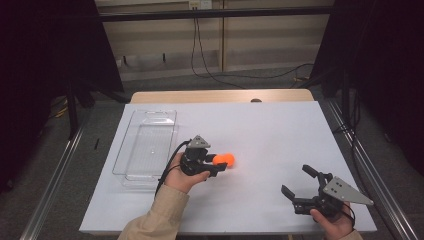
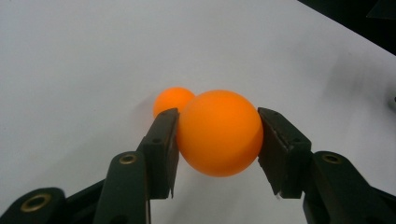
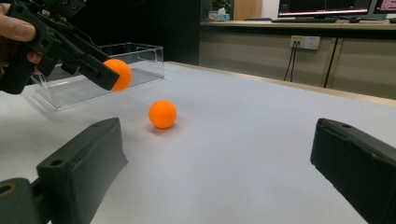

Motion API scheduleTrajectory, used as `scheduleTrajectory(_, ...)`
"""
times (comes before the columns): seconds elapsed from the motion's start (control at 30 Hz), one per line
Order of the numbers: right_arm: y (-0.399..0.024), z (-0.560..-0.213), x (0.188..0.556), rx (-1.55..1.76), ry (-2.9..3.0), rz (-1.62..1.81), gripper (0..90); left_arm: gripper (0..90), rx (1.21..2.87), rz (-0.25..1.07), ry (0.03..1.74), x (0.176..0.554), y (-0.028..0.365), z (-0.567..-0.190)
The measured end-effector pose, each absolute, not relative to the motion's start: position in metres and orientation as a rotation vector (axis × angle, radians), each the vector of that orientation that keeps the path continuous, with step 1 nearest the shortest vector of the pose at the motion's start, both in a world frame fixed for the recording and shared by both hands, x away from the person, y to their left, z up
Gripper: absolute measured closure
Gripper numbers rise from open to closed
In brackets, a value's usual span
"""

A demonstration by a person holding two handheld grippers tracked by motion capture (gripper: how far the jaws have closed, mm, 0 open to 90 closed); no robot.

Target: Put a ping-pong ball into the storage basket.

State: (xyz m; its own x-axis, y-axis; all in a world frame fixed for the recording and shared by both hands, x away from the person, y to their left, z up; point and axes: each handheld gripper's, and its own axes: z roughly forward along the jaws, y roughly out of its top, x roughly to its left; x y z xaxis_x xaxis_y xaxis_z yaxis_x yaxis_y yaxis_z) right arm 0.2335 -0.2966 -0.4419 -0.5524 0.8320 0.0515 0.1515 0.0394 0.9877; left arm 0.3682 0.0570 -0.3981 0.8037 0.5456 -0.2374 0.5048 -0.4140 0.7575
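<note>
My left gripper (image 1: pixel 218 163) is shut on an orange ball (image 1: pixel 219 159) and holds it a little above the white table. In the left gripper view the ball (image 2: pixel 219 133) sits squeezed between both black pads (image 2: pixel 164 149). A second orange ball (image 1: pixel 230 159) lies on the table just beyond it, half hidden behind the held one (image 2: pixel 171 100). The right gripper view has the lying ball (image 3: pixel 162 114) below and right of the held ball (image 3: pixel 119 73). My right gripper (image 1: pixel 297 180) rests open near the front right of the table, nothing between its jaws.
A clear plastic tray (image 1: pixel 150 114) stands on the left of the white table cover (image 1: pixel 270 130), just left of the left hand, also seen as a clear box (image 3: pixel 140 59). Dark frames and cables flank the table.
</note>
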Motion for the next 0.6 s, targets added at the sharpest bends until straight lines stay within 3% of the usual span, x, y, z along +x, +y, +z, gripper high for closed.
scheduleTrajectory(0.6, -0.2973, -0.4424, 0.2339, 0.999, 1.767, 1.551, 2.2, 50.9, 2.077, 0.051, 0.791, 0.3699, 0.0639, -0.3939)
